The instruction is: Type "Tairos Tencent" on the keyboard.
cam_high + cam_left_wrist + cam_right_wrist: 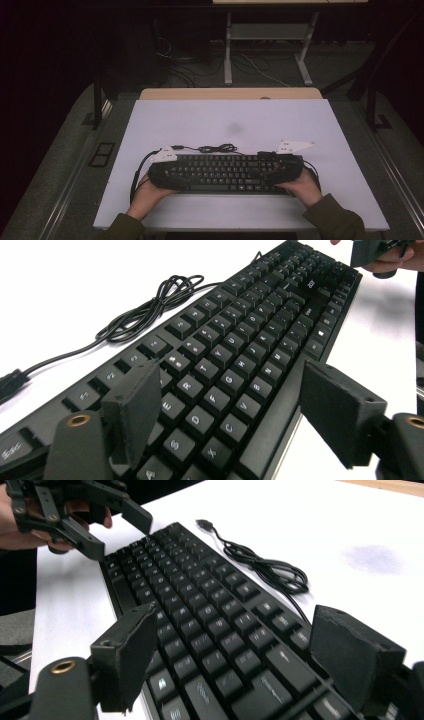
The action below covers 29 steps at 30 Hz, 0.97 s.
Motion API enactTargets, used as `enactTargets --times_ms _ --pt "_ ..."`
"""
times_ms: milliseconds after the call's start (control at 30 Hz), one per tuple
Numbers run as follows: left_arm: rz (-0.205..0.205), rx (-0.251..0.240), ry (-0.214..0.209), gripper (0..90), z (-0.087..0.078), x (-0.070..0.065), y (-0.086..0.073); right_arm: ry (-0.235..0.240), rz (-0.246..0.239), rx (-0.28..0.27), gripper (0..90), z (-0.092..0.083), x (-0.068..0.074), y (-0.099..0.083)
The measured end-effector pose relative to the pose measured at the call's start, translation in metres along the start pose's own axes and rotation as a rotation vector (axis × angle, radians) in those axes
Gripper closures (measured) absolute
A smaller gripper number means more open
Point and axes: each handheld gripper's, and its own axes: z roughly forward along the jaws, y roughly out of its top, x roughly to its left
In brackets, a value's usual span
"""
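keyboard flat on table; left gripper fingers wide astride its left end, right gripper fingers wide astride right end, pads clear.

Each hand holds a black gripper, the left gripper and the right gripper, topped by a pale grey three-cornered plate and trailing a black cable. Its jaws are thick, matte black blocks on brass-ringed pivots. The sleeves are olive green.
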Motion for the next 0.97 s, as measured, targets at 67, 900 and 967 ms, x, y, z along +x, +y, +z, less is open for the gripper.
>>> enactTargets --times_ms 67,900,967 --pt "-0.001 -0.007 0.007 21.1 -0.004 0.0 -0.002 -0.009 -0.005 0.002 18.9 -0.006 0.0 -0.004" --pt "-0.007 -0.026 0.047 13.0 -0.024 0.002 -0.017 -0.117 0.034 0.006 18.8 -0.065 -0.015 -0.049" --pt "-0.005 -0.027 0.048 13.0 -0.024 0.002 -0.016 -0.118 0.032 0.007 18.7 -0.065 -0.015 -0.048"
